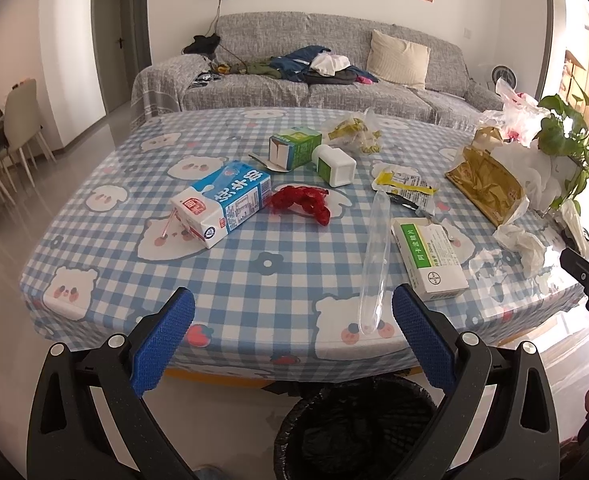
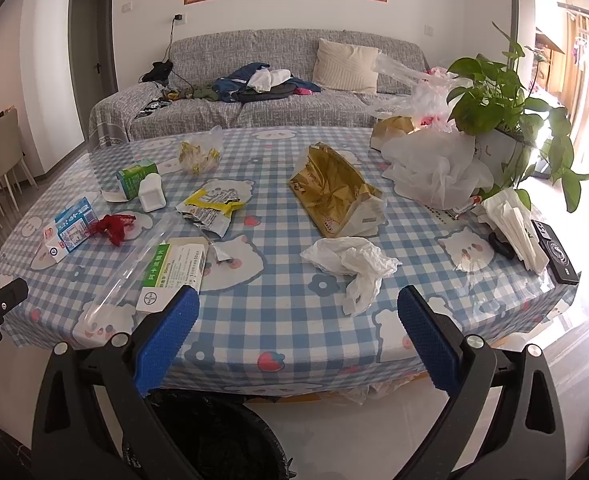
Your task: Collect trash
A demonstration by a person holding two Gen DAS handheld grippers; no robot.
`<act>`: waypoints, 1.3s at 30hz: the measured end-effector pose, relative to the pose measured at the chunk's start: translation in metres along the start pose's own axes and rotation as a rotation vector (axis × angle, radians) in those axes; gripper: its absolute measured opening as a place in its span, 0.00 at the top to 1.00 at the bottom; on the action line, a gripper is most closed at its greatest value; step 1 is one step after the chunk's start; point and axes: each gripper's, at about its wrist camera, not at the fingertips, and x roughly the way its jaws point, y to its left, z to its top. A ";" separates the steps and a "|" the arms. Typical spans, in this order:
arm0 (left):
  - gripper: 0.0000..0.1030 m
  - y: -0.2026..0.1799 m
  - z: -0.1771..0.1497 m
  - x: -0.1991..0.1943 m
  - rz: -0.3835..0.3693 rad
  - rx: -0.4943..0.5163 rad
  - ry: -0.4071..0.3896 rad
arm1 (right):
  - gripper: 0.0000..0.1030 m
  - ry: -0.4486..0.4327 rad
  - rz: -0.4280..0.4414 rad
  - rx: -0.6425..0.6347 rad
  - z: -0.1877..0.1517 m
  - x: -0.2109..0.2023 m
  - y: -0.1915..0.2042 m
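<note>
Trash is still being left spread over the table [image 1: 106, 276]; nothing visibly collected, so the task is being judged as barely started. Bin [image 1: 358, 428], lined with a black bag, is being kept on the floor just under the near table edge; contents cannot be made out.

Left hand-held gripper [image 1: 293, 344] is being held wide apart, nothing between the pads, hovering over the bin short of the table edge. Right hand-held gripper [image 2: 298, 340] is likewise being held spread and empty, touching nothing.

Nearest items being left for pickup: clear plastic tube [image 1: 374, 256], green-and-white medicine box [image 1: 430, 258], crumpled white tissue [image 2: 352, 266]. Mid-table: blue milk carton [image 1: 220, 204] lying on its side, red wrapper [image 1: 300, 202] beside it, yellow torn packet [image 1: 404, 184], gold bag [image 2: 334, 196]. Further back: white bottle [image 1: 334, 164] lying against a green carton [image 1: 294, 146], a clear bag of yellow scraps [image 1: 354, 132], loose plastic bags [image 2: 438, 172] by the potted plant [image 2: 506, 92].
</note>
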 end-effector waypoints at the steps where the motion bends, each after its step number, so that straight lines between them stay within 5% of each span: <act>1: 0.06 0.000 0.000 0.000 0.000 0.001 0.001 | 0.07 0.000 -0.001 -0.001 0.000 0.000 0.000; 39: 0.06 0.005 -0.001 -0.002 0.033 0.005 0.002 | 0.07 0.003 0.006 0.005 0.000 0.000 0.000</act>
